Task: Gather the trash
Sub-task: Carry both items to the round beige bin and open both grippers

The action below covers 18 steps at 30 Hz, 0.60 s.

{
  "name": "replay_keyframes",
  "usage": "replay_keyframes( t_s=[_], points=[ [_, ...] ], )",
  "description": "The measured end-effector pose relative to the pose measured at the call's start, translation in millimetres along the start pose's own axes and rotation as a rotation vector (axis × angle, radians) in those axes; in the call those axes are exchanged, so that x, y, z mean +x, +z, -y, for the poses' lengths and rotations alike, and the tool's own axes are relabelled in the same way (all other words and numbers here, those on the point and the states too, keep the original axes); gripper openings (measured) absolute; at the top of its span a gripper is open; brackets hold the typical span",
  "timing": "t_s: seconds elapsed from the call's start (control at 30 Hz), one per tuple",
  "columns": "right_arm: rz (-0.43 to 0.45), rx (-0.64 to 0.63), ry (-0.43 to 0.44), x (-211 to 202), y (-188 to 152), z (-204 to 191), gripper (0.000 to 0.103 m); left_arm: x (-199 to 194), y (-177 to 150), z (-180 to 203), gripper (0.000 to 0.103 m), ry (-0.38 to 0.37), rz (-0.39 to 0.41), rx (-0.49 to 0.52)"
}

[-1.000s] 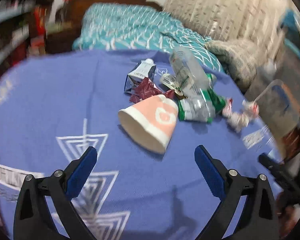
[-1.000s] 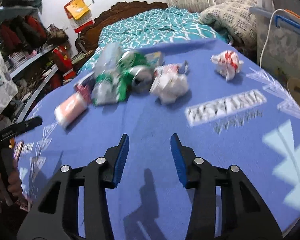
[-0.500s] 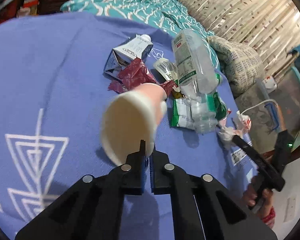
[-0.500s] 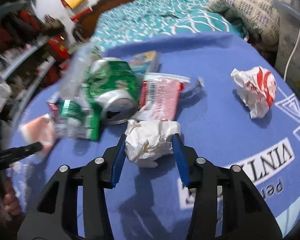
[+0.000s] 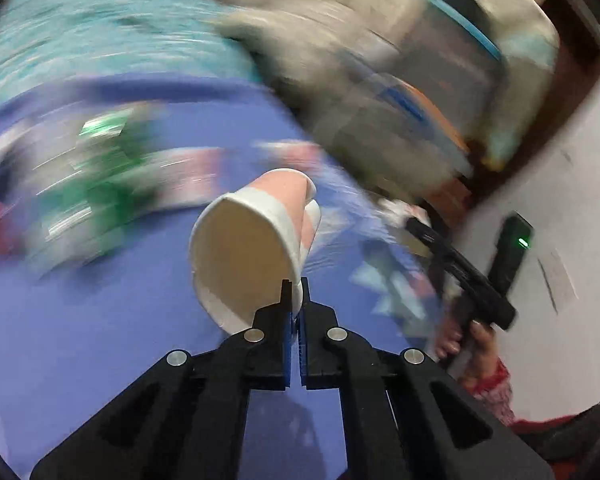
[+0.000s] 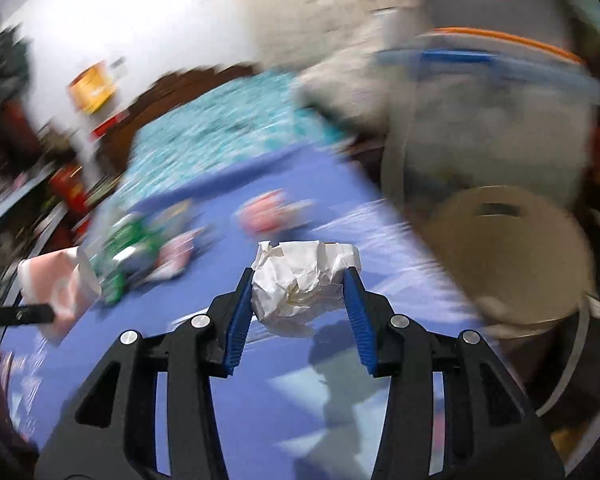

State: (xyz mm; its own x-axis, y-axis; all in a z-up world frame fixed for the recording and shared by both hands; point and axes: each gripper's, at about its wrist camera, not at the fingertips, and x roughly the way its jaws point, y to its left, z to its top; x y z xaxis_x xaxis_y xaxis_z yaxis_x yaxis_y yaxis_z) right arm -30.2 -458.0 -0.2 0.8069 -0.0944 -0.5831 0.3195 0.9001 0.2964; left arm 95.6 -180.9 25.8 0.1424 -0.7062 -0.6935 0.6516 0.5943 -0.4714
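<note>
The left gripper (image 5: 295,294) pinches the light, crushable paper cup (image 5: 252,240) by its rim; the right gripper (image 6: 300,292) clamps the soft paper wad (image 6: 300,284) across its middle; the remaining blurred litter (image 6: 140,248) probably handles likewise.

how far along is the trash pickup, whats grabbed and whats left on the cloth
Nothing shows as binned yet. In hand: the left hand-held gripper is shut on the rim of the paper cup, and the right hand-held gripper grips a crumpled paper ball, both off the blue cloth. Left: the blurred pile of green and red wrappers.
</note>
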Motion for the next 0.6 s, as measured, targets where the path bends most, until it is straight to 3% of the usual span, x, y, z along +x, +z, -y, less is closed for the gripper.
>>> replay_keyframes(
  t_s=[0.17,0.27,0.33,0.37,0.4,0.43,0.5,0.57,0.6],
  points=[
    [-0.007,0.166,-0.148,-4,16,114,0.046,146,78,99,0.002,-0.148,-0.159,0.191],
    [-0.032,0.201,-0.209,5,15,154,0.048,212,104,138,0.003,-0.168,-0.207,0.237],
    [-0.062,0.216,-0.230,16,13,166,0.056,261,116,157,0.004,-0.141,-0.235,0.258],
    [-0.075,0.229,-0.233,21,9,171,0.062,271,117,160,0.016,-0.125,-0.243,0.257],
    [-0.081,0.248,-0.231,25,5,176,0.076,288,118,164,0.041,-0.094,-0.260,0.254],
    [-0.075,0.252,-0.230,26,4,175,0.081,299,118,164,0.052,-0.054,-0.265,0.245],
    [-0.011,0.255,-0.244,17,1,175,0.081,301,114,158,0.057,-0.022,-0.248,0.227],
    [0.038,0.261,-0.239,5,6,175,0.073,293,111,150,0.057,-0.028,-0.244,0.215],
    [0.072,0.274,-0.219,-2,8,172,0.064,280,107,142,0.057,-0.033,-0.234,0.209]
  ],
)
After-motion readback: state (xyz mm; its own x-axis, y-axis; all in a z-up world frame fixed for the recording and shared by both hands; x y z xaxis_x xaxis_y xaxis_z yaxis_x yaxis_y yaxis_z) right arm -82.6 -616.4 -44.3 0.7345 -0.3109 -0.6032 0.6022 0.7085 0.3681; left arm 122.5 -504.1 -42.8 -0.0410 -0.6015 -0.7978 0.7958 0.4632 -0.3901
